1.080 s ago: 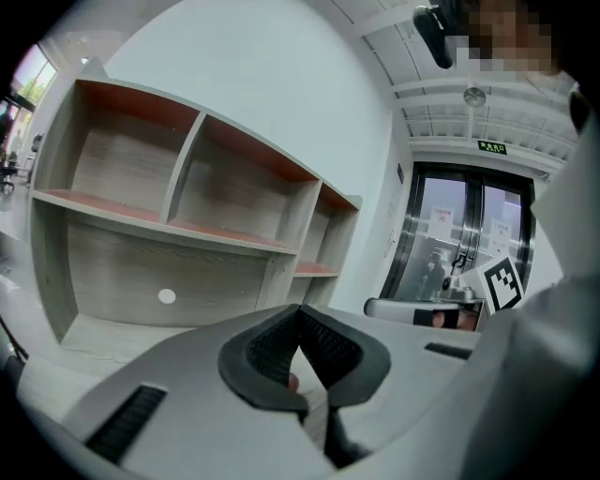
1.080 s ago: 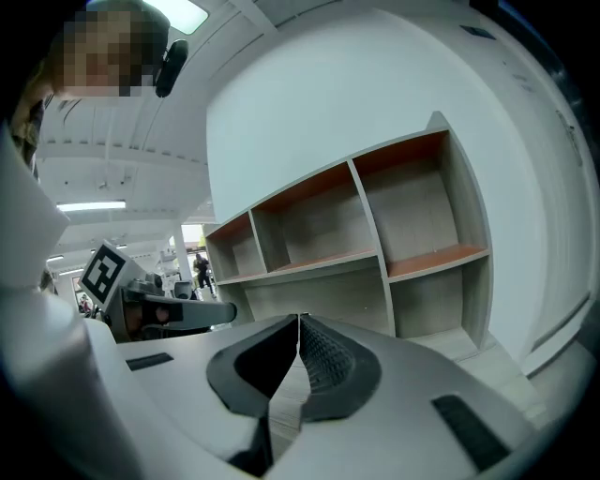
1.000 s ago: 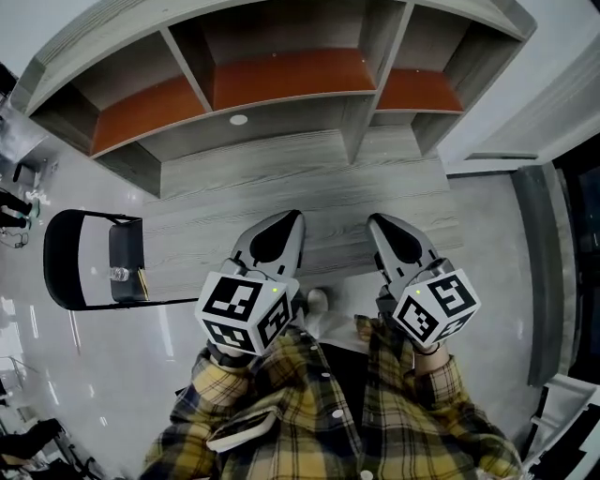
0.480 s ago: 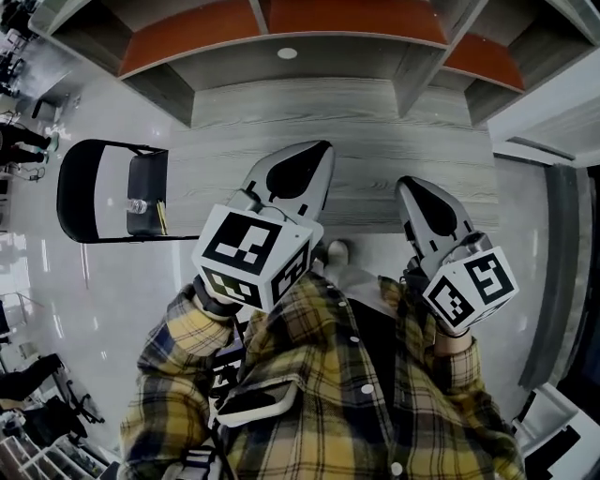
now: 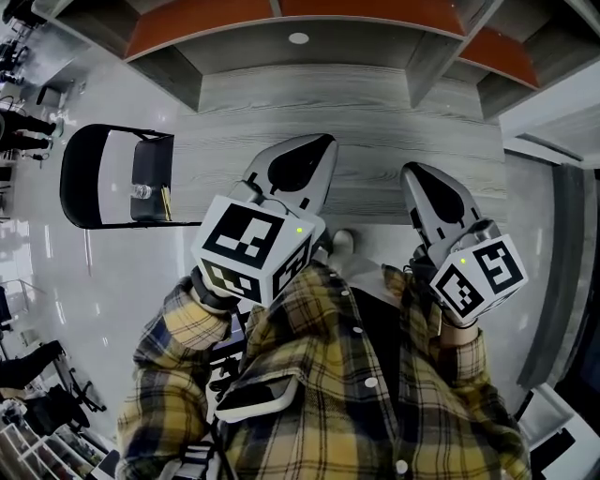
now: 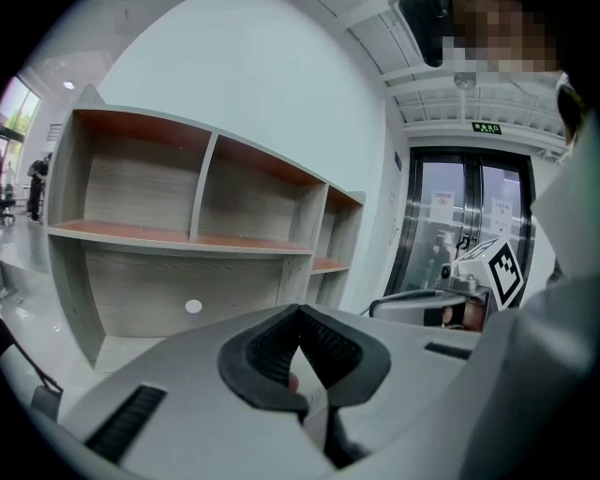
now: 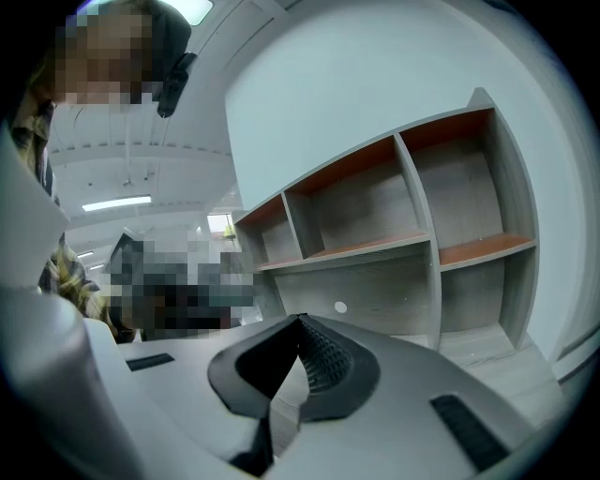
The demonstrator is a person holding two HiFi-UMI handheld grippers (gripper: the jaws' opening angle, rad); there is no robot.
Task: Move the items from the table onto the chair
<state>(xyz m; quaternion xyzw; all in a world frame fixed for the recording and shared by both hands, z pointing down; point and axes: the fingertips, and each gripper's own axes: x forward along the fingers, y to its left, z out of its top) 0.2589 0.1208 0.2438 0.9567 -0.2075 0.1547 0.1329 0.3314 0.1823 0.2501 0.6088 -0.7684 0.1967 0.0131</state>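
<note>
**Mia:** Since a second ago the head view has slid. The chair (image 5: 67,178) sits higher in the picture now, and less of the shelf (image 5: 206,23) shows at the top.

**Ben:** Where are the things?

**Mia:** On the chair's dark seat, off to the left. I see a little clear bottle (image 5: 141,192) and a yellow stick (image 5: 166,202) just beside it.

**Ben:** And the tongs?

**Mia:** The left tongs (image 5: 323,142) and the right tongs (image 5: 412,173) both point out over the grey table (image 5: 375,112). They are well apart from the chair. The left tongs are the closer pair.

**Ben:** Is anything hard to see?

**Mia:** The marker cubes and the checked shirt (image 5: 319,375) hide the near edge of the table. A small pale round thing (image 5: 339,244) peeks out between the tongs, and I cannot tell what it is. The chair things are too tiny to name for sure.

**Ben:** What about the left gripper view?

**Mia:** Its two jaws are pressed tight together and hold nothing. Past them stands the shelf, with a white dot (image 6: 193,307) on its back board. A glass door (image 6: 469,225) is on the right, and the cube of the right tongs shows near it.

**Ben:** And the right gripper view?

**Mia:** Those jaws are squeezed together too, and they hold nothing. The shelf fills the right side, with the same white dot. A blurry patch covers part of the left side. Only the head view shows the chair and its things. Only the left gripper view shows the door.
</note>
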